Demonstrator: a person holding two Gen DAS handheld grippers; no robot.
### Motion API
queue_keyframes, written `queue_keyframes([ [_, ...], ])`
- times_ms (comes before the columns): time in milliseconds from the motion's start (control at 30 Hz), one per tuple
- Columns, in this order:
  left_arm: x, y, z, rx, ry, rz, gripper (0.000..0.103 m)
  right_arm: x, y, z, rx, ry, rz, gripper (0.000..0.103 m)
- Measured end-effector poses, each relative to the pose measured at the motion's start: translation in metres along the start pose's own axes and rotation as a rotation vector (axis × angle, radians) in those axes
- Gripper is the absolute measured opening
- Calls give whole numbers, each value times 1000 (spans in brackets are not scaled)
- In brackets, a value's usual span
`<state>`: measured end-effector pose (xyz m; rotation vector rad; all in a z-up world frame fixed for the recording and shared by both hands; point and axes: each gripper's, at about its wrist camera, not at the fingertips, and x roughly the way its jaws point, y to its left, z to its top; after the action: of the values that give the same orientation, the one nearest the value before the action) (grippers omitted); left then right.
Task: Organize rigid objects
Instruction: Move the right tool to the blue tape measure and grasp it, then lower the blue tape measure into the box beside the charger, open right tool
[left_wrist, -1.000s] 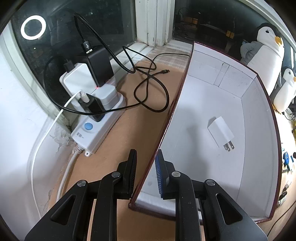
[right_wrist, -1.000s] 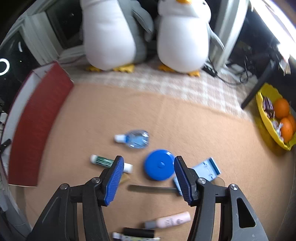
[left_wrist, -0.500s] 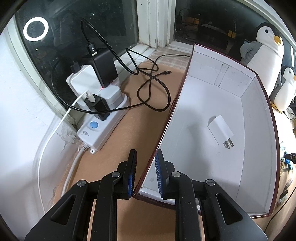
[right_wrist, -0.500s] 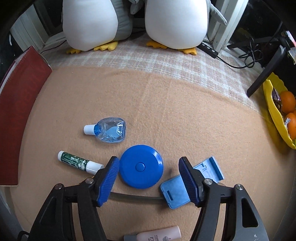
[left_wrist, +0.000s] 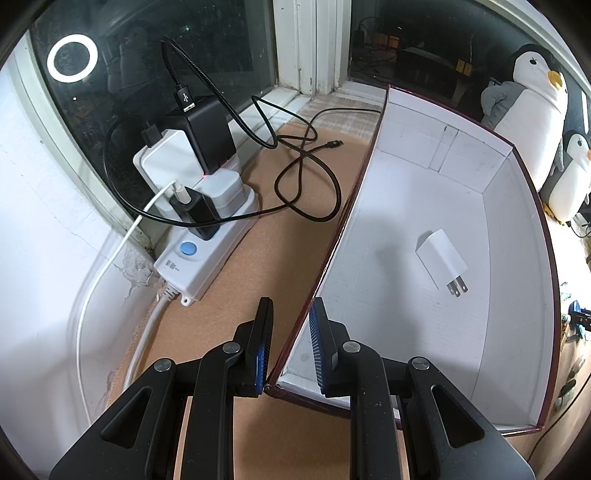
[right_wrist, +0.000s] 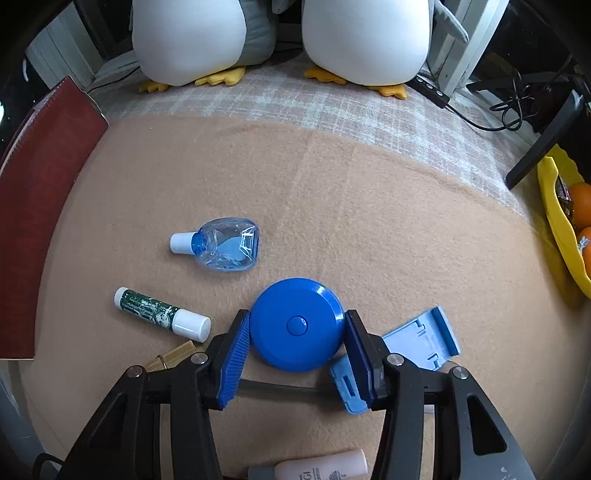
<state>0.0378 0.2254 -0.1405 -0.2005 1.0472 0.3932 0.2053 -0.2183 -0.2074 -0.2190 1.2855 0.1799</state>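
Left tool (left_wrist: 290, 343): pointed steeply down at the near corner of the box (left_wrist: 491, 192) — clamped on its thin left wall, one pad outside, one inside.
Box: open, white inside, dark red outside; sat on the tan counter (left_wrist: 266, 258) with a white charger plug (left_wrist: 441, 260) lying flat on its floor.
Right tool (right_wrist: 297, 354): aimed almost straight down over the counter; jaws had just been closing, pads pressed against both sides of the blue round case (right_wrist: 297, 325) — clamped on it.
Blue round case: flat on the counter, between the pads.
Nearby: clear blue bottle (right_wrist: 221, 245) and green tube (right_wrist: 160, 314) to the left; light blue plastic holder (right_wrist: 417, 341) just beside the right pad.
Behind: two plush penguins (right_wrist: 192, 40).
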Motion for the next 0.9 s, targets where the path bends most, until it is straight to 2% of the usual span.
queue_keyframes([
  [200, 1, 0, 1, -6, 1, -4, 18, -28, -4, -3, 27, -55, 15, 46],
  [300, 3, 0, 3, -10, 5, -11, 18, -52, 12, -1, -2, -97, 28, 46],
  [467, 6, -1, 6, -7, 8, -21, 18, -90, 62, 16, -84, -173, 79, 46],
  [667, 12, -2, 10, -3, 9, -33, 18, -122, 144, 38, -225, -240, 173, 46],
  [900, 23, -1, 12, -3, 23, -49, 17, -140, 234, 51, -374, -254, 256, 46],
])
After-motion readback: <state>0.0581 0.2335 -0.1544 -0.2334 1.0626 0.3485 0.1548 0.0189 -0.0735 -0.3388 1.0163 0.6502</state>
